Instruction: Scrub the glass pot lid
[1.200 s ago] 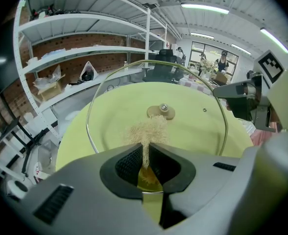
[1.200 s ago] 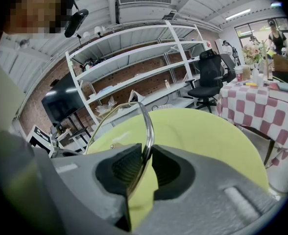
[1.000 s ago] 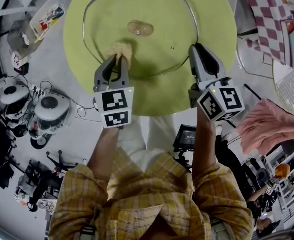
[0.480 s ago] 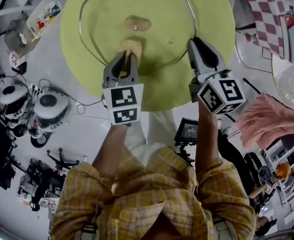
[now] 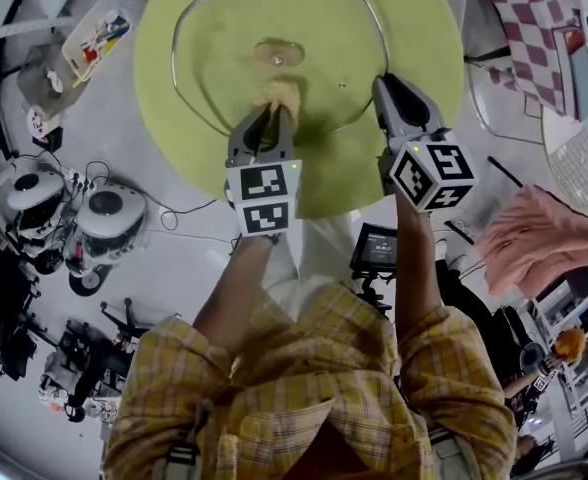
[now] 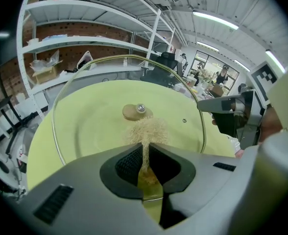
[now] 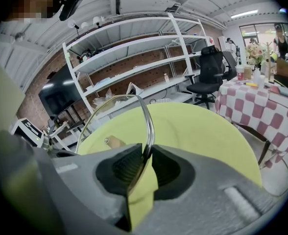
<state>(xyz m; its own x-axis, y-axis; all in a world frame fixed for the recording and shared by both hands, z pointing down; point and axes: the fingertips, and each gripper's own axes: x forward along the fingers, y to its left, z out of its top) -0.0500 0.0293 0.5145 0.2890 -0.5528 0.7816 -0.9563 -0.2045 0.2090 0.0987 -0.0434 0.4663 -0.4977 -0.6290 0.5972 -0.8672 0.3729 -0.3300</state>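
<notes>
A glass lid (image 5: 224, 68) sits over the round green bench (image 5: 419, 28), the left claw (image 5: 271, 114) holding a tan scrubber (image 5: 277, 96) on it just below its knob (image 5: 277, 54), the right claw (image 5: 383, 82) at its right rim.

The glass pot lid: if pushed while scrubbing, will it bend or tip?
Probably stiff but fragile: the glass pot lid is clear glass, thin metal rim. It may tip if released: only the right tongs grip it.

Yellow plaid shirt (image 5: 314, 398); grey left gripper (image 5: 271, 116), right gripper (image 5: 383, 84); black-and-white marker cubes (image 5: 264, 196).
</notes>
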